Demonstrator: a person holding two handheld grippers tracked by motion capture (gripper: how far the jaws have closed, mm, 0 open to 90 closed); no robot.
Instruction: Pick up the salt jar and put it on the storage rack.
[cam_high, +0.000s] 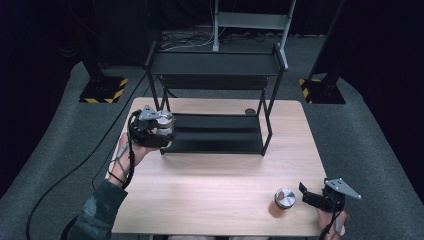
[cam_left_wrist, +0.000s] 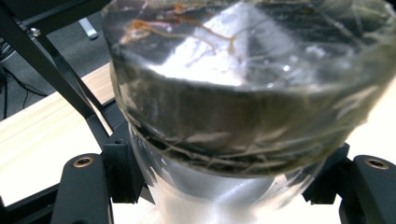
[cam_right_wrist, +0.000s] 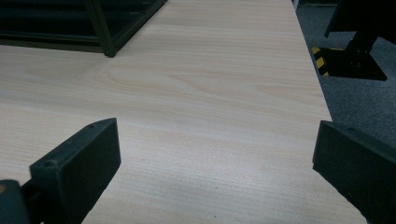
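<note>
One glass jar (cam_left_wrist: 243, 107) is clamped between the left gripper (cam_high: 162, 131) jaws, centre-left of the high view; the right gripper (cam_high: 311, 196) is held open, empty.

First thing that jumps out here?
The left gripper is clamped on a glass jar at the left end of the black rack's lower shelf. A second jar with a metal lid stands near the table's front right, beside the open right gripper.

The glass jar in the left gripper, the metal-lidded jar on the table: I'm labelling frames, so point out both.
Clear glass jar (cam_left_wrist: 243, 116), left gripper view: its side wall.
Amber jar with a silver metal lid (cam_high: 284, 197), high view: its lid top.
</note>
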